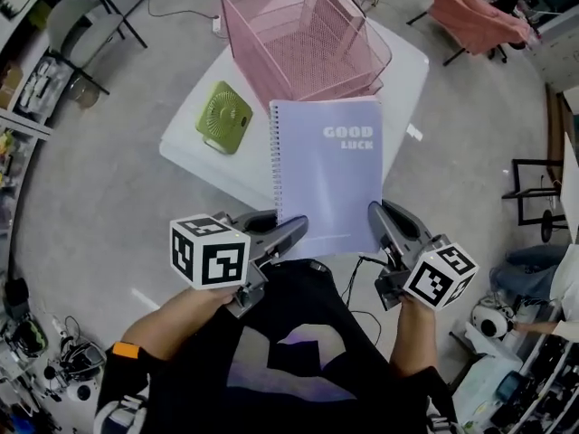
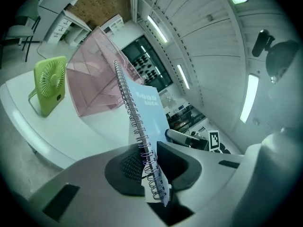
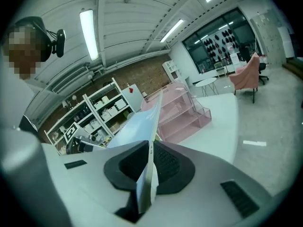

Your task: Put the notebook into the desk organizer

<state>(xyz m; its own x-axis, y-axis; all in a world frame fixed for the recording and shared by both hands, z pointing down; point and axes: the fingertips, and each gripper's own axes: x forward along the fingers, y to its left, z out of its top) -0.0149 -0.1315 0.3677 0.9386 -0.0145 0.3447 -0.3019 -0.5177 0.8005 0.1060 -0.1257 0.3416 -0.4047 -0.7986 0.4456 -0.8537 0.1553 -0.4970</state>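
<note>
Notebook (image 1: 327, 174): held above the counter (image 1: 405, 70), just short of the pink desk organizer (image 1: 298, 43).
Left gripper (image 1: 294, 231): jaws pinch the spiral edge, seemingly lightly.
Right gripper (image 1: 376, 215): jaws clamped on the free edge.
Doing it well: tip it upright, both grips level, and lower it edge-first into one slot.

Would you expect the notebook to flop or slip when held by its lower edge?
Probably stiff: the notebook looks flat though clamped at its lower edge. Its wire spiral likely resists slipping; the smooth edge in the right gripper might slide.
</note>
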